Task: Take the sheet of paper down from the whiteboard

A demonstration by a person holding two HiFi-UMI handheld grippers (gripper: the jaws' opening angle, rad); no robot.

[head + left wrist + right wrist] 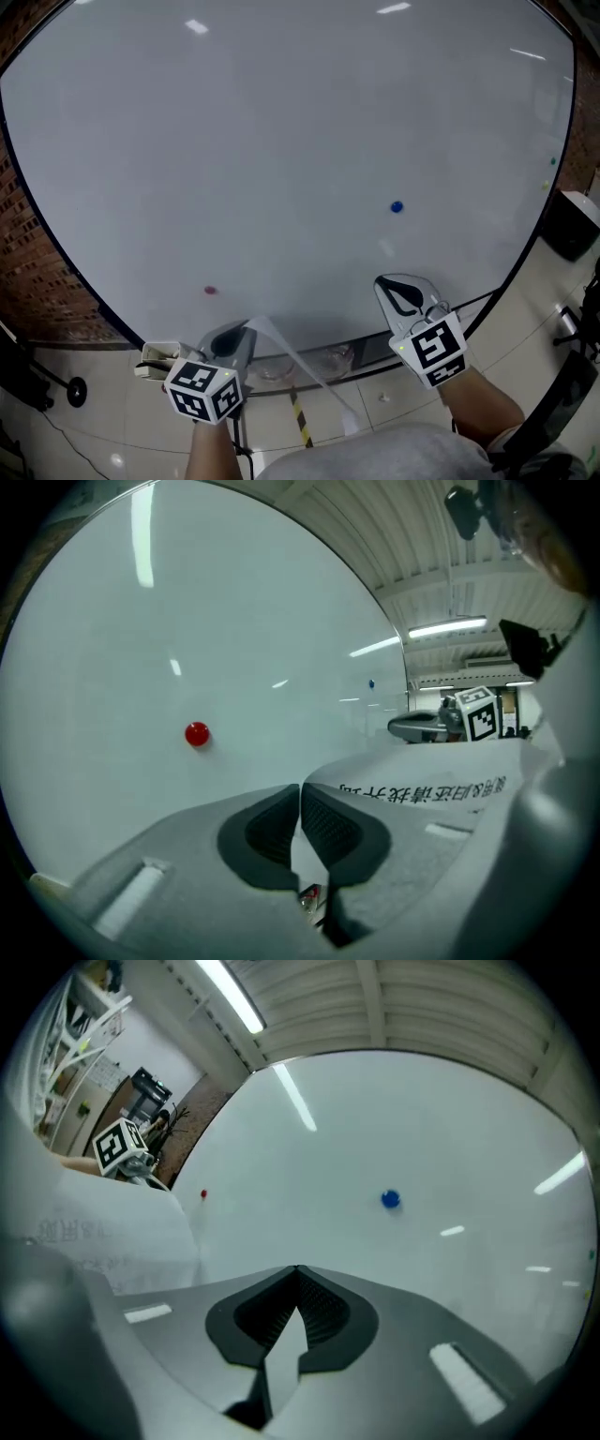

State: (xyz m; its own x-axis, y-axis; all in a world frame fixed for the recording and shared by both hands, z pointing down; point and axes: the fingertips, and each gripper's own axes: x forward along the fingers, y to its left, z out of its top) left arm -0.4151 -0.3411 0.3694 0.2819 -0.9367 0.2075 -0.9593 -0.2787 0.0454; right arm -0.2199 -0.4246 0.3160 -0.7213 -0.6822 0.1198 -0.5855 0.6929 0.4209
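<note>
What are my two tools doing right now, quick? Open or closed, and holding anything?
Left tool: closed on the sheet of paper.
Right tool: closed, apparently holding nothing.

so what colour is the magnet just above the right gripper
Blue magnet, clearest in the right gripper view.

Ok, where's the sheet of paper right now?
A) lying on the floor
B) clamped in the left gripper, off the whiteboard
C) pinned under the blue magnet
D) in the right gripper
B: the left gripper is shut on the sheet of paper, which curls away from the whiteboard; the blue magnet sits bare.
</note>
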